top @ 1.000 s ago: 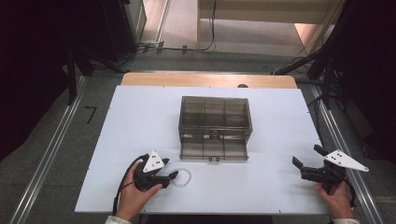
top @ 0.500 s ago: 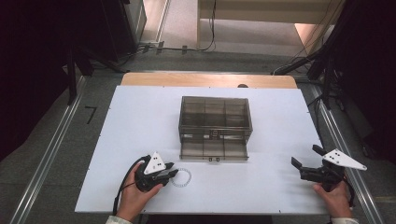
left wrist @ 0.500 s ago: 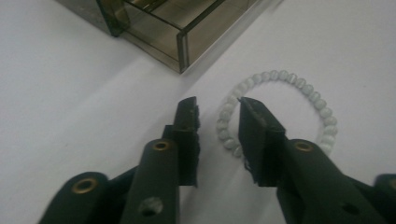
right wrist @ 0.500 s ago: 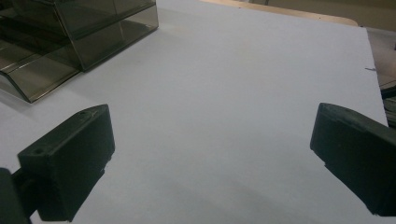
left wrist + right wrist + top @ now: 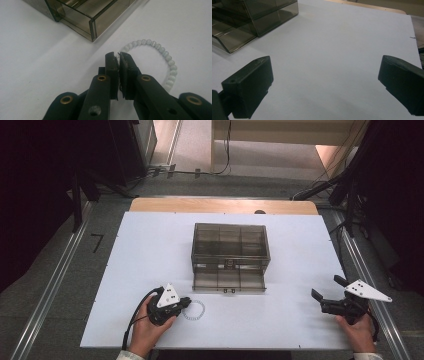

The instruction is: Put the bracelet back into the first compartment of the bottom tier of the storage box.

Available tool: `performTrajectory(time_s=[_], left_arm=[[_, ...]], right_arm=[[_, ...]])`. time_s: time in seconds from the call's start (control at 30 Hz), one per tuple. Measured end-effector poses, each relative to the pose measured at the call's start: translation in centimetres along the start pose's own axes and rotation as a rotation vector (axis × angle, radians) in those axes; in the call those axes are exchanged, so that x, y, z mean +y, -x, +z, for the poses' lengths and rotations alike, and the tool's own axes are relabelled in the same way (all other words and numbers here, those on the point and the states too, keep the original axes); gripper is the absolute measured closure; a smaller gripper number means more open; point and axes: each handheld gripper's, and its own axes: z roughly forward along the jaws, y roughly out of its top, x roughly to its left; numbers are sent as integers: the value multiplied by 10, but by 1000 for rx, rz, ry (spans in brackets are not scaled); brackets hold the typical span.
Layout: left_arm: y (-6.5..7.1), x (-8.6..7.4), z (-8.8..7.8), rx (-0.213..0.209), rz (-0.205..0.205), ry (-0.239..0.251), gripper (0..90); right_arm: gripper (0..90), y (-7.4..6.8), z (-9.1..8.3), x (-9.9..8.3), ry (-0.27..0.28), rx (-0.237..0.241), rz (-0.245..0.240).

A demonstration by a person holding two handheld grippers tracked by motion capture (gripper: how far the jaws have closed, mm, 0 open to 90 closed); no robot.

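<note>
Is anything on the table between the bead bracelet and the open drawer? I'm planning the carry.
Nothing visible: bare white table lies between the bracelet, pinched by the left hand-held gripper, and the drawer.

The bead bracelet is pale milky white with a faint green tint. The box at twelve o'clock is smoky, see-through brown-grey. The table is plain white, with a light wooden strip along its far edge.
</note>
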Motion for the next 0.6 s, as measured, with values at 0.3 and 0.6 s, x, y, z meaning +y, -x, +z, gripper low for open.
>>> performTrajectory(time_s=[0.3,0.6], left_arm=[[0,0,-1,0,-4,8,869],[-2,6,-12,-28,-58,97,870]], right_arm=[[0,1,-1,0,5,11,4],[0,1,-1,0,6,13,4]])
